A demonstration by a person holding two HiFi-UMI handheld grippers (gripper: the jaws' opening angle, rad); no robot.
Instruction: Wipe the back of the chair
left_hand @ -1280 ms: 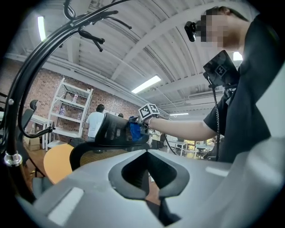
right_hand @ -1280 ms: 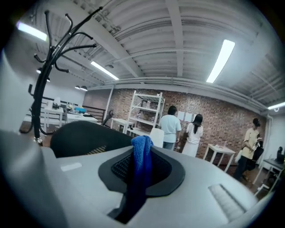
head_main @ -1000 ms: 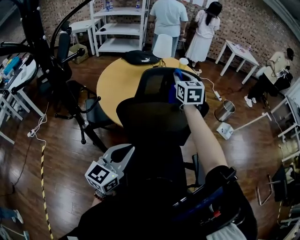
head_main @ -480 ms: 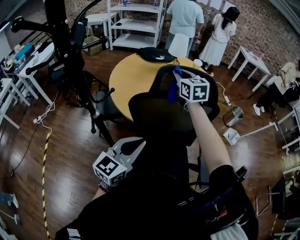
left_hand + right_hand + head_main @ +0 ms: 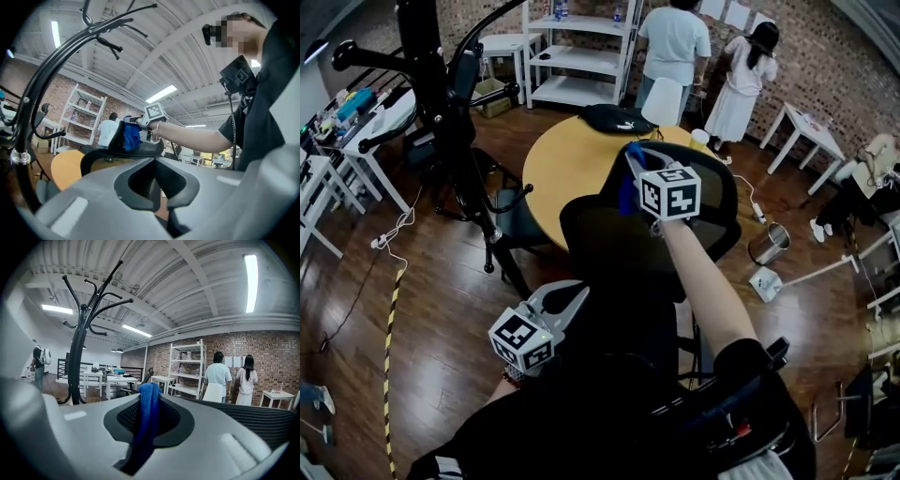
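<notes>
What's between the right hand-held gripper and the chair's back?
A blue cloth, clamped in the right hand-held gripper, lies over the chair back; the head view shows it.

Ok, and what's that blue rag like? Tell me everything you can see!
The blue rag looks like soft, thick cloth, bunched into a folded strip. The right tongs are shut on it, so one end pokes out past their tips and hangs down a little. It is held up high, against the top part of the black chair. Nothing else seems to touch it.
</notes>
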